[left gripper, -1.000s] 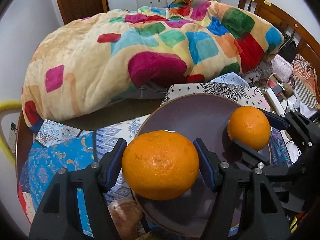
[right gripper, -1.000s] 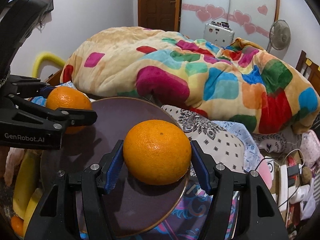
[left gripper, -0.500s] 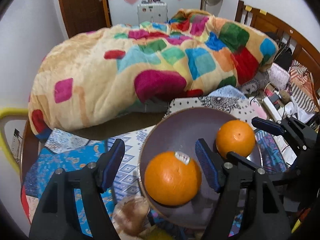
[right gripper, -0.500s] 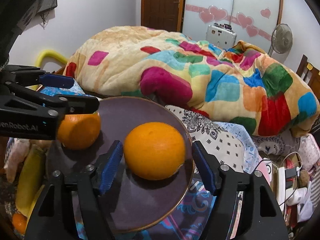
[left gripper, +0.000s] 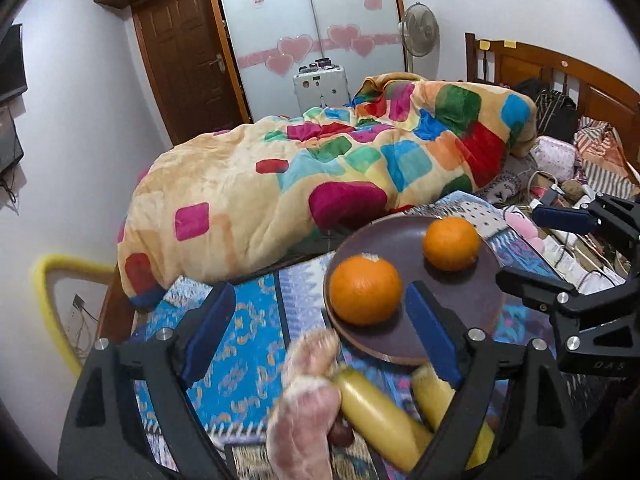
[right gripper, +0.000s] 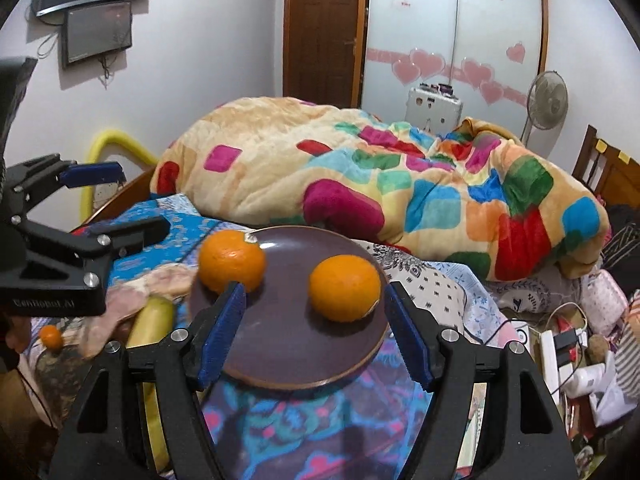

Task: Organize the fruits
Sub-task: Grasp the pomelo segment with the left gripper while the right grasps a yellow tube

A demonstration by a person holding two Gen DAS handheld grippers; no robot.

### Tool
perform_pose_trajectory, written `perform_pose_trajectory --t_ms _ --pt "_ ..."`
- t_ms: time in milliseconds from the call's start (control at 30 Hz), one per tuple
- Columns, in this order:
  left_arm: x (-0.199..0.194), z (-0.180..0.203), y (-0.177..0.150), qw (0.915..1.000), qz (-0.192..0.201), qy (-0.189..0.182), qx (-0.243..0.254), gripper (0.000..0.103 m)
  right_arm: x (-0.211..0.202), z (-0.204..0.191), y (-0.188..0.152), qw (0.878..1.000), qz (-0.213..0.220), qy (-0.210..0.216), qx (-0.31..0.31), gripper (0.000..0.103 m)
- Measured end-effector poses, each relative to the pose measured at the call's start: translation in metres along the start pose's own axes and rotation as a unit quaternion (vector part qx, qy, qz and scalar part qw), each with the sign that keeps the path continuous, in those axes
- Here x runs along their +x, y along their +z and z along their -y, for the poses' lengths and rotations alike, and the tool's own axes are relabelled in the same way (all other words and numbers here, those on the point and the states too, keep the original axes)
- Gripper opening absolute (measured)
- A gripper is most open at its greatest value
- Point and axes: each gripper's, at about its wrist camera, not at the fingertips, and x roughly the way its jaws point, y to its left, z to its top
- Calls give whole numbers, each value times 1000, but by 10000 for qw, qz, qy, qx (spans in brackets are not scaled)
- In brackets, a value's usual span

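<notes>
two oranges are seen resting on the dark brown plate [right gripper: 280,364], which lies on the patterned bedcover [left gripper: 240,344]: the left orange [right gripper: 232,261] near the plate's left rim, the right orange [right gripper: 345,288] toward its right side, the two apart and not touching. the left gripper [left gripper: 320,332] is held wide open and empty, just short of the plate's near-left rim, with nothing between its blue pads. the right gripper [right gripper: 316,336] is likewise spread open and empty, its pads flanking the plate's near edge without contact being visible.

progress is judged as partly done: both oranges are placed and released. still off the plate, bananas [left gripper: 380,412] are seen lying beside its near-left edge, partly under a crinkled pinkish plastic bag [left gripper: 308,396] (contents unclear, something dark is glimpsed under it). a small orange fruit [right gripper: 51,337], maybe a tangerine, is noted further left on the bed, well apart from the plate.

the bananas are judged the likely next item, being closest to the left gripper; the bag overlapping them may need to be cleared or avoided. the plate sits on soft bedding, so rolling of the oranges is a risk if it is nudged. the colourful blanket [right gripper: 360,184] behind is not involved.
</notes>
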Motion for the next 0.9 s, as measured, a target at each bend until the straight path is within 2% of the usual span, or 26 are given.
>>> perform_pose_trajectory --t_ms 300,467,767,900 --pt "-28 -8 -46 9989 -98 -266 -376 87 -29 -30 -26 9999 103 42 -79 68" --pt "-35 -22 -71 9983 -177 -204 -521 87 -36 -45 -38 9998 79 166 -40 68" --pt "-36 -47 -107 9981 -294 -17 -535 87 -20 -62 -53 9995 -129 255 135 68" --pt "-25 -54 -119 9973 -468 -85 -553 86 -8 -70 -58 9993 -303 196 101 68"
